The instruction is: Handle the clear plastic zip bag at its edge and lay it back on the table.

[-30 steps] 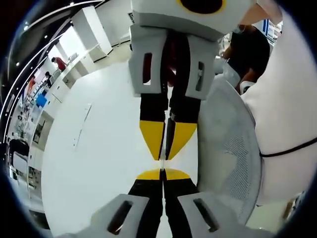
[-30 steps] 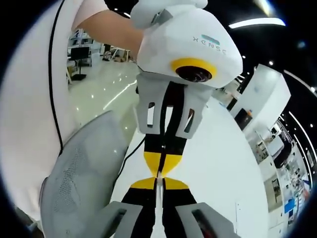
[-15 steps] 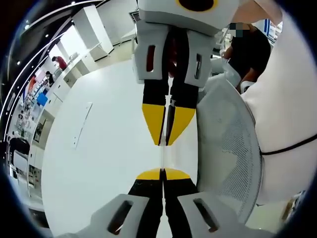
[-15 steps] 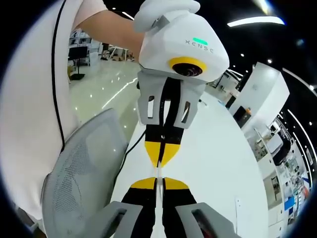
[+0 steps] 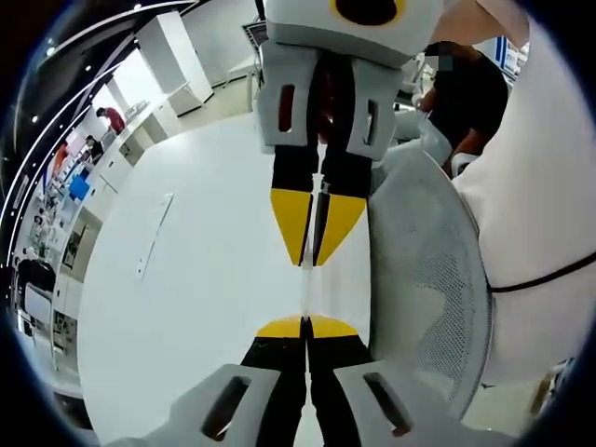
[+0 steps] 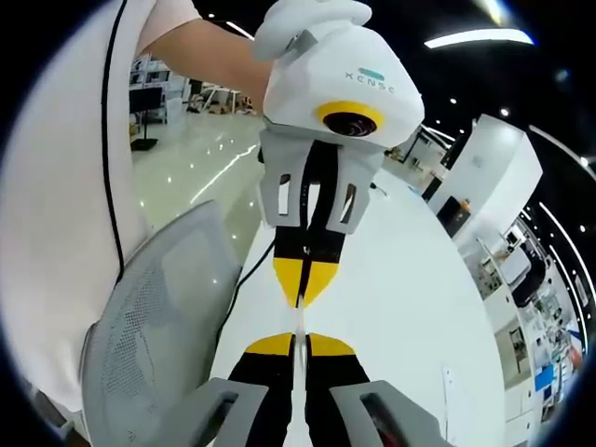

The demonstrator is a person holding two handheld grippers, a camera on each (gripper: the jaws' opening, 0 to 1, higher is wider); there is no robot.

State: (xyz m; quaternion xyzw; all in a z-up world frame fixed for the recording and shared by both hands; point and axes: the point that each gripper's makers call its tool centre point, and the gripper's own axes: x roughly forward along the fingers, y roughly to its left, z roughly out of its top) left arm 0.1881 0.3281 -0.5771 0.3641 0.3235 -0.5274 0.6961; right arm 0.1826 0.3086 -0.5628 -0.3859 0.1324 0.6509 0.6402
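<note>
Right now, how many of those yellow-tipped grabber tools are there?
2. The left gripper and the right gripper point tip to tip above the white table, each shut on an edge of the clear zip bag stretched between them.

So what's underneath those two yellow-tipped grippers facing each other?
A bare white table lies below both the left gripper and the right gripper. A thin clear strip, seemingly the zip bag's edge, spans between their shut tips. The rest of the bag can't be made out.
</note>
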